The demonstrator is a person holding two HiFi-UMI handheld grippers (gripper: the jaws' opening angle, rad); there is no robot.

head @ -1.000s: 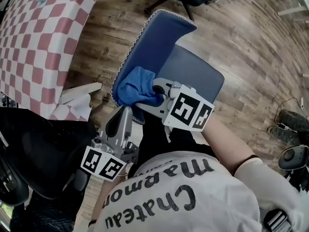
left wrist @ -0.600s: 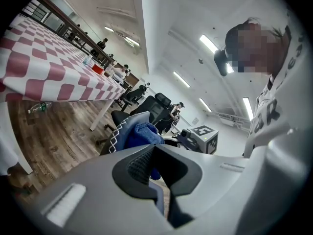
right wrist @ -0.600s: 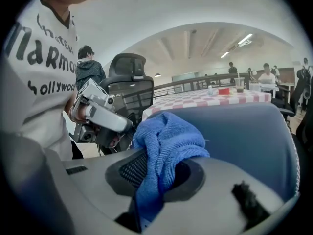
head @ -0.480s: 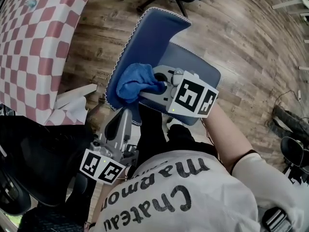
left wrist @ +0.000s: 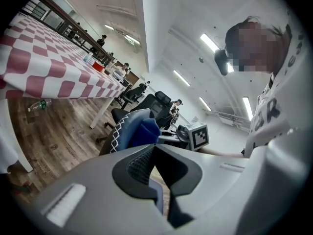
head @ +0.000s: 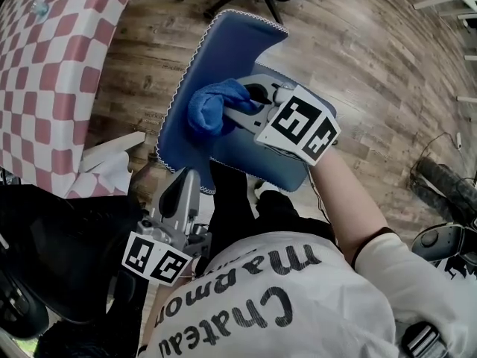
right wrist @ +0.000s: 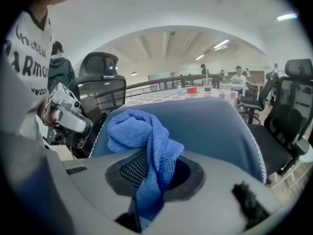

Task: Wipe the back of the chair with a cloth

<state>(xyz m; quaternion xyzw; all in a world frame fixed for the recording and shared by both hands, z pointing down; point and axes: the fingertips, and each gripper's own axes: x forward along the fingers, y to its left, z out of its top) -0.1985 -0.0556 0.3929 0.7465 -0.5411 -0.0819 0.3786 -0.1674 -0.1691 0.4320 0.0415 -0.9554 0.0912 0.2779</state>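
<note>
Right gripper [head: 240,109] clamped on blue cloth [head: 211,109], jaws pinching its tail. Bunched end bulges past tips, pressed on blue chair back [head: 223,54], about mid-panel. Left gripper [head: 179,194] low, near chair's lower edge but apart from it, jaws all but together, nothing between. Exact contact patch hidden under cloth. Chair seat [head: 276,170] partly covered by right gripper. Checked table [head: 52,58] cut off at left.

A large open office hall is shown: long desks [left wrist: 44,58] covered in red-and-white checked cloth, black swivel chairs [right wrist: 293,111], a wood-plank floor [head: 373,66], strip lights [left wrist: 210,42] on a white ceiling [left wrist: 161,13], and people [right wrist: 238,76] seated at the back.
</note>
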